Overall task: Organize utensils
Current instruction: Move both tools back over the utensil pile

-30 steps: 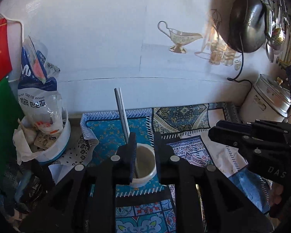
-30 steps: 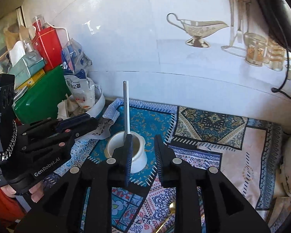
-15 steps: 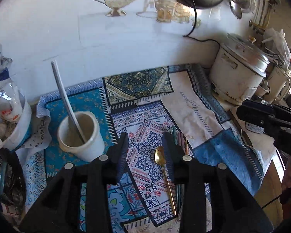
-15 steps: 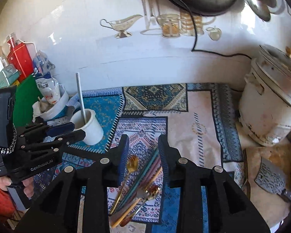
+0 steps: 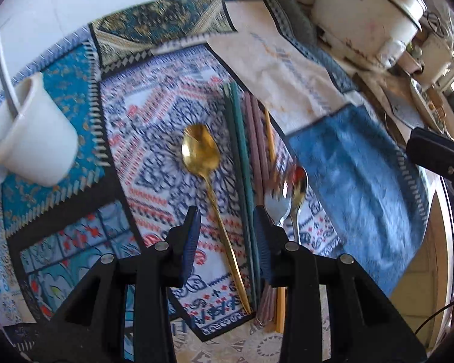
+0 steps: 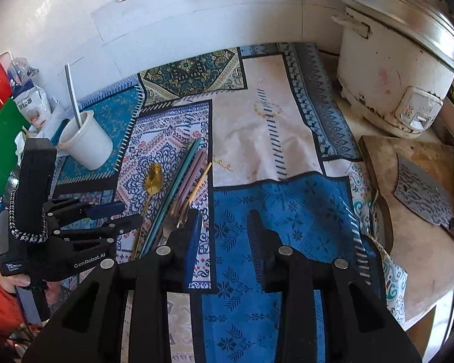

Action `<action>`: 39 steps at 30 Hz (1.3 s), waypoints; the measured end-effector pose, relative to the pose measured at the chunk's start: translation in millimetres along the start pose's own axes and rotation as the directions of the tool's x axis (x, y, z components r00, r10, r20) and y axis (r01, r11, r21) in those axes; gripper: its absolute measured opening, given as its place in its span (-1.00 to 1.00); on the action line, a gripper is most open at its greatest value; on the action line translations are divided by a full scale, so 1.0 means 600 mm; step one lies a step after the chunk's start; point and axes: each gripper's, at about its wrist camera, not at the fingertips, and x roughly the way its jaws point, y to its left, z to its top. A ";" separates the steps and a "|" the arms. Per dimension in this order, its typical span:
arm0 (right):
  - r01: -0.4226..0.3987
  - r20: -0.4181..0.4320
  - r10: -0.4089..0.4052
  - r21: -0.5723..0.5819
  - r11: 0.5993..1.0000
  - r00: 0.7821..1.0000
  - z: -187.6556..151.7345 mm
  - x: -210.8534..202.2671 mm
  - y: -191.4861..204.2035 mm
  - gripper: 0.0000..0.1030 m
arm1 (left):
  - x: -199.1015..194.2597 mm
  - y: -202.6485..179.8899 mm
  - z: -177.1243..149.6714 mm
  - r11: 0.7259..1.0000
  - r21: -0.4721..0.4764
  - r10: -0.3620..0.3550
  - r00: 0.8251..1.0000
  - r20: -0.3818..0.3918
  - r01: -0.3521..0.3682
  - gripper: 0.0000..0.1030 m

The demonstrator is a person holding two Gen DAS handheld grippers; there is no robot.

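Observation:
A white cup (image 5: 33,148) holds one grey utensil handle (image 5: 3,69) at the left of the patterned cloth; it also shows in the right wrist view (image 6: 86,143). A gold spoon (image 5: 200,151), green chopsticks (image 5: 240,163), pink chopsticks (image 5: 257,139), a wooden pair (image 5: 269,133), a silver fork (image 5: 277,208) and a second spoon (image 5: 298,184) lie together on the cloth. My left gripper (image 5: 227,230) is open and empty, low over the gold spoon's handle and the green chopsticks. My right gripper (image 6: 224,233) is open and empty over the blue cloth (image 6: 287,211).
A white rice cooker (image 6: 396,60) stands at the back right. A wooden board (image 6: 414,211) with a cleaver (image 6: 423,190) lies at the right. Bags and a green box (image 6: 0,139) crowd the left behind the cup. The wall (image 6: 166,24) is close behind.
Both grippers have swung right and down, away from the cup. The left one now hovers low over the lying utensils; the right one is over the blue cloth. Both jaws have opened wider.

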 end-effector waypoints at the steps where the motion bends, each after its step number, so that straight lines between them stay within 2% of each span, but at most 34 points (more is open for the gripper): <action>1: 0.001 -0.008 -0.001 0.002 1.000 1.000 -0.006 0.004 -0.003 -0.45 | 0.004 -0.003 -0.003 1.000 0.005 -0.005 1.000 -0.009 0.005 -0.32; 8: -0.010 -0.059 0.013 0.048 0.999 0.998 -0.033 0.022 -0.019 -0.45 | 0.024 -0.036 -0.019 0.997 0.055 -0.052 0.997 -0.049 0.055 -0.33; 9: -0.012 -0.064 0.015 0.053 0.999 0.998 -0.036 0.024 -0.020 -0.45 | 0.025 -0.040 -0.019 0.997 0.056 -0.057 0.997 -0.049 0.060 -0.36; 11: -0.012 -0.075 0.016 0.059 0.998 0.997 -0.043 0.028 -0.021 -0.45 | 0.029 -0.048 -0.019 0.996 0.058 -0.067 0.996 -0.053 0.070 -0.59; 12: -0.013 -0.081 0.018 0.061 0.998 0.997 -0.045 0.030 -0.022 -0.45 | 0.030 -0.051 -0.019 0.995 0.059 -0.073 0.996 -0.056 0.076 -0.63; 22: -0.025 -0.093 0.033 0.077 0.997 0.995 -0.053 0.032 -0.022 -0.45 | 0.035 -0.059 -0.010 0.994 0.071 -0.079 0.994 -0.076 0.085 -0.77; 25: -0.029 -0.095 0.038 0.088 0.996 0.995 -0.052 0.034 -0.022 -0.45 | 0.037 -0.068 -0.007 0.994 0.089 -0.055 0.995 -0.082 0.062 -0.79; 28: -0.034 -0.095 0.042 0.086 0.996 0.995 -0.052 0.036 -0.018 -0.45 | 0.042 -0.075 0.000 0.994 0.100 -0.029 0.996 -0.084 0.038 -0.89; 33: -0.054 -0.114 0.062 0.075 0.996 0.992 -0.056 0.050 -0.006 -0.45 | 0.040 -0.055 -0.002 0.995 0.061 -0.067 0.994 -0.087 0.072 -0.92; 35: -0.070 -0.127 0.079 0.077 0.995 0.989 -0.058 0.059 -0.001 -0.44 | 0.032 -0.043 -0.004 0.995 0.026 -0.093 0.993 -0.078 0.095 -1.00; 39: -0.102 -0.160 0.115 0.084 0.991 0.980 -0.062 0.084 0.017 -0.45 | 0.018 -0.022 -0.011 0.996 -0.009 -0.092 0.994 -0.053 0.092 -1.00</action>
